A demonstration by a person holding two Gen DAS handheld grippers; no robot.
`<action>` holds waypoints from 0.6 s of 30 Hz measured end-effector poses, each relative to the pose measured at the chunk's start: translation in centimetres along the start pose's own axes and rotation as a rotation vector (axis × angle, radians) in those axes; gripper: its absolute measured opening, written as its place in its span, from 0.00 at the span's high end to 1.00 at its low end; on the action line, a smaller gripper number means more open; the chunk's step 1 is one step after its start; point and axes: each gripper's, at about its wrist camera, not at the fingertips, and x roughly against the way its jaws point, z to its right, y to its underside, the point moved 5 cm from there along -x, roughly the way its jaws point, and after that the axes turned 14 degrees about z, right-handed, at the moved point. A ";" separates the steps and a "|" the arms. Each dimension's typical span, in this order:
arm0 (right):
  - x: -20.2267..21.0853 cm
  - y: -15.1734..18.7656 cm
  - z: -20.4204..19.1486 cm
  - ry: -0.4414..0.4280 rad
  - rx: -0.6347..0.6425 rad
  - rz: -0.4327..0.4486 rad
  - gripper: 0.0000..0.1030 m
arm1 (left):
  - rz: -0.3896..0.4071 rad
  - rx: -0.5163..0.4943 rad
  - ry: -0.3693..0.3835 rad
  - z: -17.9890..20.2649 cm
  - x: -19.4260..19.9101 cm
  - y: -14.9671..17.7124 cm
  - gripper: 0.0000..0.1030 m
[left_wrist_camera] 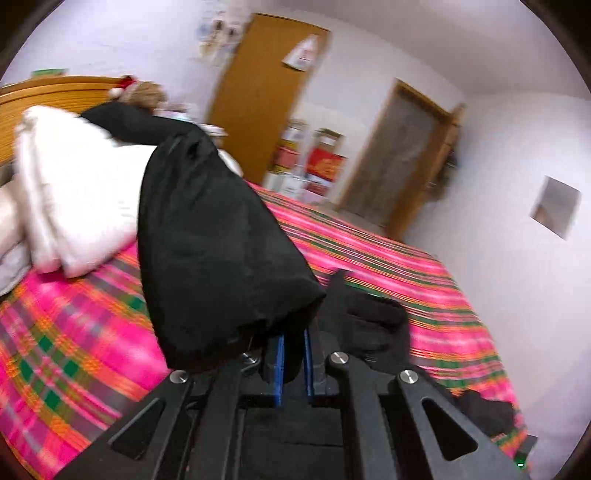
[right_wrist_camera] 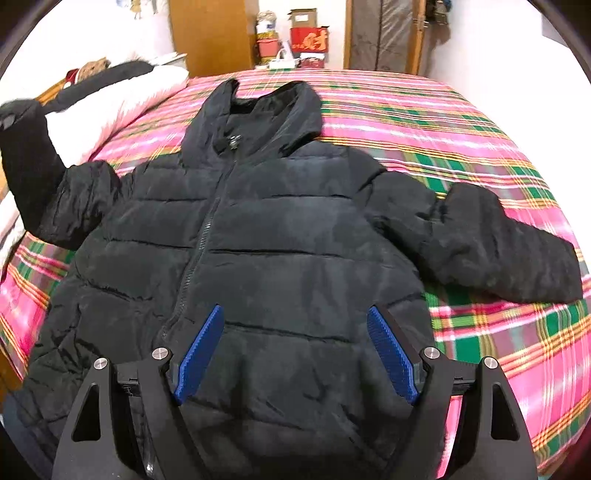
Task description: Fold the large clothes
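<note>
Black jacket point(right_wrist_camera: 258, 240) laid flat, zipper up, on the plaid bed point(right_wrist_camera: 480, 147). Left gripper point(left_wrist_camera: 293, 365) clamped on the jacket's sleeve point(left_wrist_camera: 207, 240), lifted for folding inward. Right gripper point(right_wrist_camera: 295, 354) spread wide over the jacket's hem, holding nothing.

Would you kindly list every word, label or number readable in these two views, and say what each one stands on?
"财": one large gold character on the red box stacked against the far wall, right wrist view.
Papers pinned on the wall beside the wooden door: printed, but too blurred to read.
Other boxes in the stack: print too small to read.
Black jacket on the plaid bedspread: no readable label or brand.
</note>
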 end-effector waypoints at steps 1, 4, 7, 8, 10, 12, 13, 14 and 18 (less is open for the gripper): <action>0.5 0.2 0.7 0.007 -0.011 0.003 0.22 | -0.012 -0.007 0.027 1.6 -0.5 0.4 0.92; 1.1 0.7 2.7 0.028 -0.039 0.004 0.22 | -0.063 -0.014 0.103 5.9 -2.4 2.5 0.92; 1.4 1.6 4.9 0.058 -0.070 -0.003 0.22 | -0.122 -0.026 0.157 9.3 -4.6 5.3 0.92; 1.4 1.8 5.5 0.068 -0.078 -0.007 0.22 | -0.145 -0.028 0.174 10.3 -5.4 6.4 0.92; 1.3 2.5 6.7 0.086 -0.095 -0.017 0.22 | -0.191 -0.035 0.204 12.4 -6.5 8.9 0.92; 1.0 2.9 7.5 0.095 -0.106 -0.026 0.22 | -0.245 -0.050 0.230 13.9 -8.0 11.9 0.92; 0.8 3.2 7.9 0.102 -0.112 -0.032 0.22 | -0.270 -0.052 0.243 14.5 -8.5 13.2 0.92; 0.7 3.4 8.3 0.105 -0.114 -0.034 0.22 | -0.295 -0.053 0.254 14.9 -8.7 14.7 0.91; 0.0 4.1 9.0 0.109 -0.123 -0.045 0.22 | -0.415 -0.049 0.281 15.8 -11.0 20.2 0.91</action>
